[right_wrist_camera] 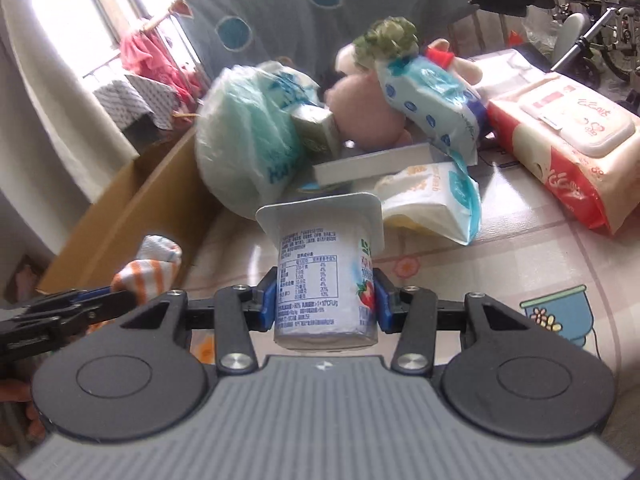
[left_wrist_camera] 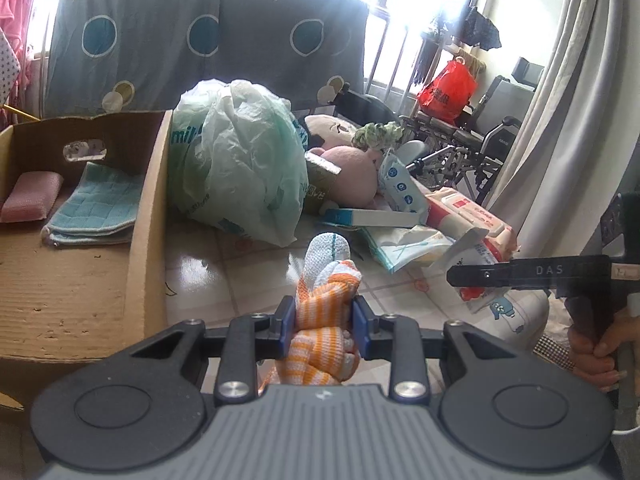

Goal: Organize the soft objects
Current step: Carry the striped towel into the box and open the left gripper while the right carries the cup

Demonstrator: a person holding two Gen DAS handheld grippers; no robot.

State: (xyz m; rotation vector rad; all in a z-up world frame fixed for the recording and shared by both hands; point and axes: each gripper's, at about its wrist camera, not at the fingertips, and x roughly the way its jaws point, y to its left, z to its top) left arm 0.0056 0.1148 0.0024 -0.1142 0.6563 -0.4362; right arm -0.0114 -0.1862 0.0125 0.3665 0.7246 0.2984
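Here, left gripper (left_wrist_camera: 324,322) pinching knitted striped cloth (left_wrist_camera: 326,304), right gripper (right_wrist_camera: 325,302) clamping cylindrical yogurt cup (right_wrist_camera: 324,276)

I see an orange-and-white striped cloth (left_wrist_camera: 324,320) with a white waffle end. In the brown cardboard box (left_wrist_camera: 146,208) at left lie a pink sponge (left_wrist_camera: 32,196) and light-blue checked towel (left_wrist_camera: 98,204). Far behind hangs a grey blanket (left_wrist_camera: 208,40) with blue circles.

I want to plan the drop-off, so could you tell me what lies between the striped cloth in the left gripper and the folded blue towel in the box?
In the left wrist view, only the cardboard box's side wall and bare tabletop separate the striped cloth from the folded blue towel.
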